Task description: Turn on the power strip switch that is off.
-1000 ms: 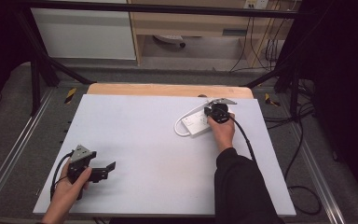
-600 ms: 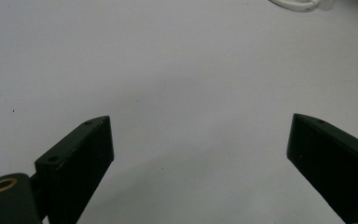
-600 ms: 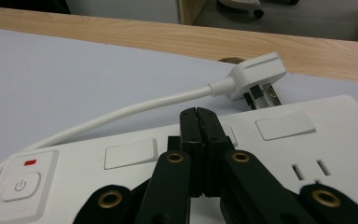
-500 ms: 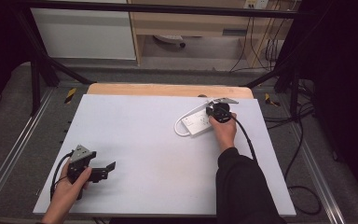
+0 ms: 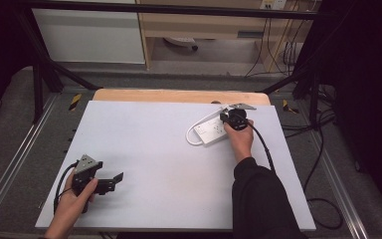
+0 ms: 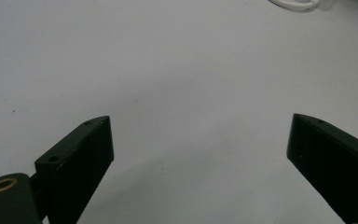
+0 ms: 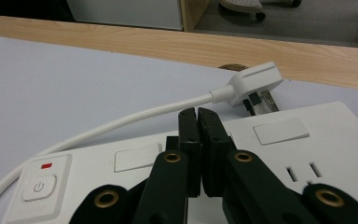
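A white power strip (image 5: 210,130) lies at the far right of the white table top (image 5: 144,134), with its white cable (image 5: 194,139) looped at its left. In the right gripper view the strip (image 7: 279,154) shows a power button, its cable (image 7: 121,123) and a white plug (image 7: 254,84) lying beyond it. My right gripper (image 5: 227,119) hovers just over the strip, its jaws shut (image 7: 198,113) with nothing seen between them. My left gripper (image 5: 115,180) rests near the front left corner, open (image 6: 200,120) over bare table.
A wooden strip (image 5: 179,95) runs along the table's far edge. Black cables (image 5: 323,149) hang off the right side. Metal frame rails (image 5: 15,159) flank the table, and a cabinet (image 5: 89,35) stands beyond it.
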Available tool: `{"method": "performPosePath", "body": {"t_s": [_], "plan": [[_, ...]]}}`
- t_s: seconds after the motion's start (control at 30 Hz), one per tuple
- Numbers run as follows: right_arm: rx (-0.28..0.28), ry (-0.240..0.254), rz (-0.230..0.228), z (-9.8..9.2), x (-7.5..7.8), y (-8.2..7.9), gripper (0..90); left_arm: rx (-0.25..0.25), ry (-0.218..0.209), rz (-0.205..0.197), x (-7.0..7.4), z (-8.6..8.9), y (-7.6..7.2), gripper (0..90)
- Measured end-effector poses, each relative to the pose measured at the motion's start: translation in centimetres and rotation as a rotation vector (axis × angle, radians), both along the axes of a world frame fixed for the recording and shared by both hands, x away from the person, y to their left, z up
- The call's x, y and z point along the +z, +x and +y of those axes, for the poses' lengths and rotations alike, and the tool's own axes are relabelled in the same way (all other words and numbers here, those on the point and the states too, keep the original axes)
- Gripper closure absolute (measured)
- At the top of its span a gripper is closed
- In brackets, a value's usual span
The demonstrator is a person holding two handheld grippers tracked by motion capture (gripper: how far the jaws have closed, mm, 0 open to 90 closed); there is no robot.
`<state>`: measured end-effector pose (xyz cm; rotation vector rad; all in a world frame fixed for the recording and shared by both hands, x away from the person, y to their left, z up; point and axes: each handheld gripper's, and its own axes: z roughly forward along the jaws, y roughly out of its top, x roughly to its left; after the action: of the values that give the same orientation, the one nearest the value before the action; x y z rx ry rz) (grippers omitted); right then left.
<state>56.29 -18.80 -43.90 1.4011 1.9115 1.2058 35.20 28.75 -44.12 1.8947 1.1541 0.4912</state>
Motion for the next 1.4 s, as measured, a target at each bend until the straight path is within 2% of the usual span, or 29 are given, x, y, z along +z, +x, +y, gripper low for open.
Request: {"method": "performPosePath", "body": {"t_s": [0.37,0.7,1.0,1.17,1.4], "plan": [[0.003,0.011,-0.007,-0.5,0.9,-0.4,85.1,0.002,0.001,0.000,0.0,0.0,0.0,7.1],[0.020,-0.010,0.017,-0.9,1.6,-0.8,81.4,0.002,0.003,0.002,0.0,0.0,0.0,7.1],[0.042,-0.020,0.034,-1.2,2.2,-1.4,76.4,0.002,0.004,0.004,0.0,0.1,-0.1,7.1],[0.046,-0.014,0.030,-1.4,2.6,-1.9,72.4,0.004,0.004,0.004,0.0,0.1,-0.1,7.1],[0.043,-0.005,0.039,-2.4,2.9,-2.8,66.9,-0.003,0.010,0.008,-0.1,0.0,-0.2,7.1]]}}
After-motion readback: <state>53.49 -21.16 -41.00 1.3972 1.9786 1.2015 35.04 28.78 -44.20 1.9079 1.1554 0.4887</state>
